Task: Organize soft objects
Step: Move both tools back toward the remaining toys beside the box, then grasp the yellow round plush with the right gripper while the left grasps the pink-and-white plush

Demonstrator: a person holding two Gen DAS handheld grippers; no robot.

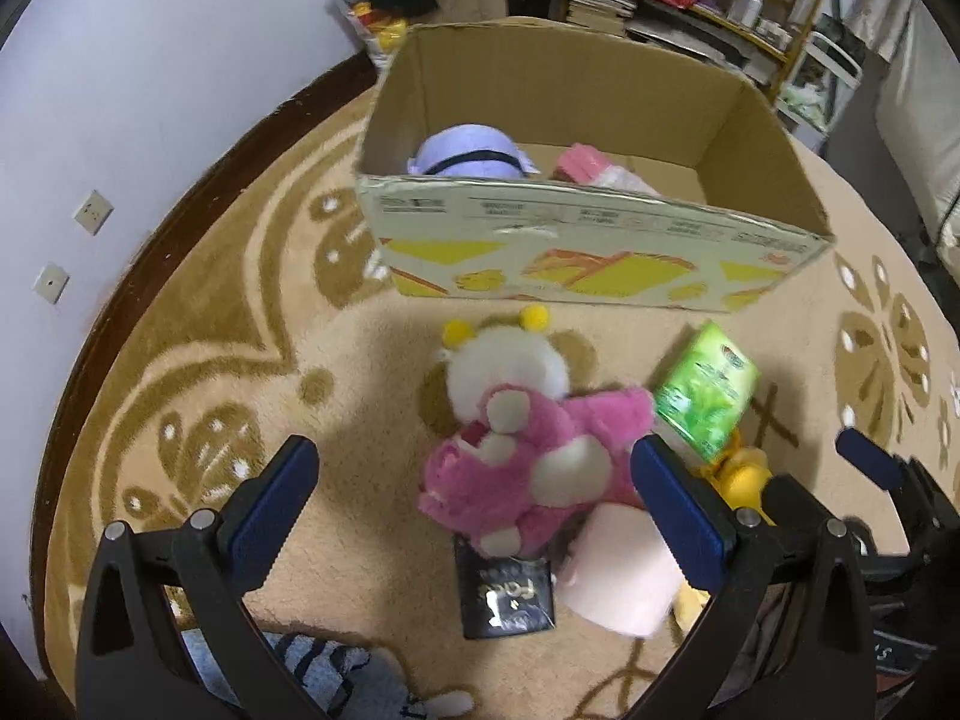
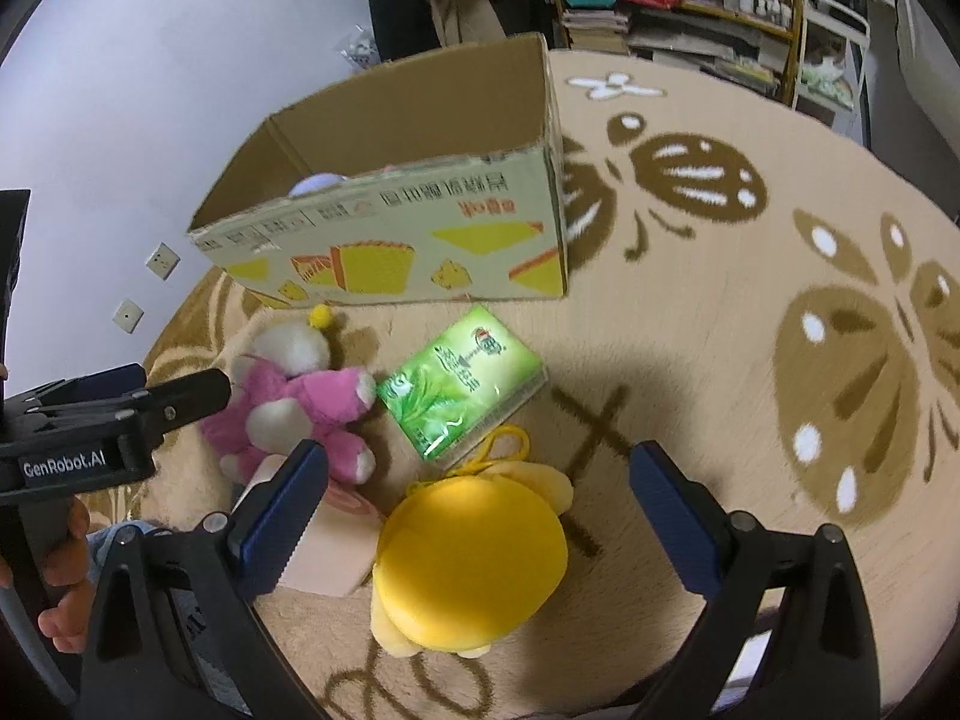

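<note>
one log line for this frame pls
left hand-held gripper: open, over pink plush toy | right hand-held gripper: open, over round yellow plush | brown cardboard box: partly filled

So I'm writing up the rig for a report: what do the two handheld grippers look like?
Both match: the left gripper and right gripper have black plastic frames with triangular cut-outs, silver rivets and blue ridged finger pads. The right wrist view shows white "GenRobot.AI" lettering on the left one's side.
</note>
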